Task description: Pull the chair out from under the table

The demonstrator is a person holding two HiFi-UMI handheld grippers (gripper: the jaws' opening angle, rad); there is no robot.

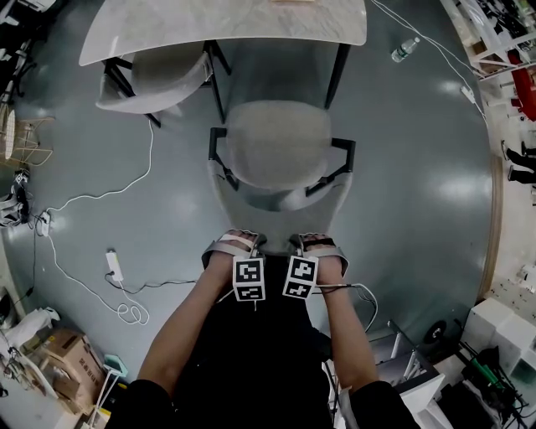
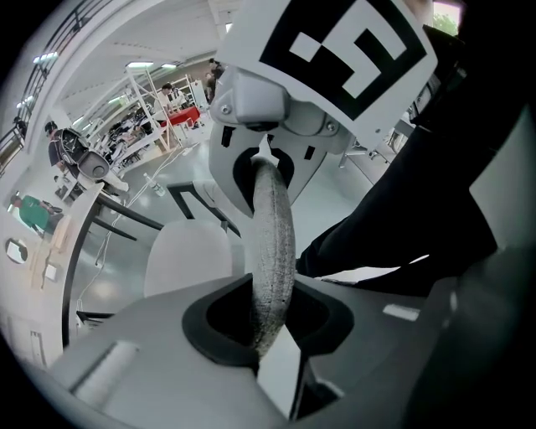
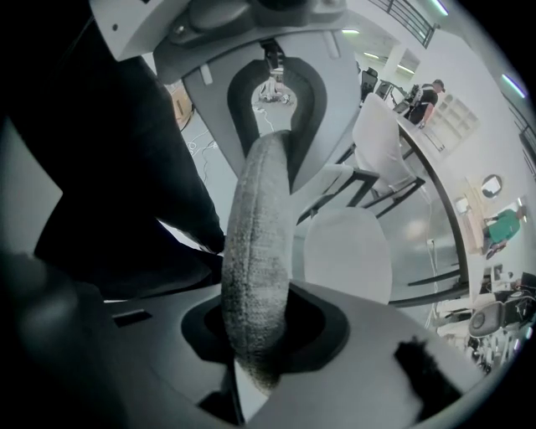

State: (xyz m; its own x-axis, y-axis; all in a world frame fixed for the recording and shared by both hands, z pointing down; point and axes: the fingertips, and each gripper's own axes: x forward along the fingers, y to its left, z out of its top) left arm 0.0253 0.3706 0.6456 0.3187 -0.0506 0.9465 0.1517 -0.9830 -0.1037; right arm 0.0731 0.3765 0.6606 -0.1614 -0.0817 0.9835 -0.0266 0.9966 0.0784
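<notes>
As the chair stands: the chair (image 1: 279,147) is out in front of the table (image 1: 226,21), with its whole seat showing and near the table's edge. A second chair (image 1: 155,80) is tucked under the table at the left.
Left gripper: the left gripper (image 1: 238,243) pinches the top rim of the backrest (image 2: 272,251), and the fabric edge runs between its jaws.
Right gripper: the right gripper (image 1: 315,243) pinches the same rim just beside the left one and points down.
Handling: the chair is probably of moderate weight. It looks like a stiff padded shell on a dark frame, so it should slide as one piece. The textured fabric should give good grip.
Where to hold: the top of the backrest, on either side of centre, as now. An uneven pull would likely swing it, and a high pull could tip it back.
</notes>
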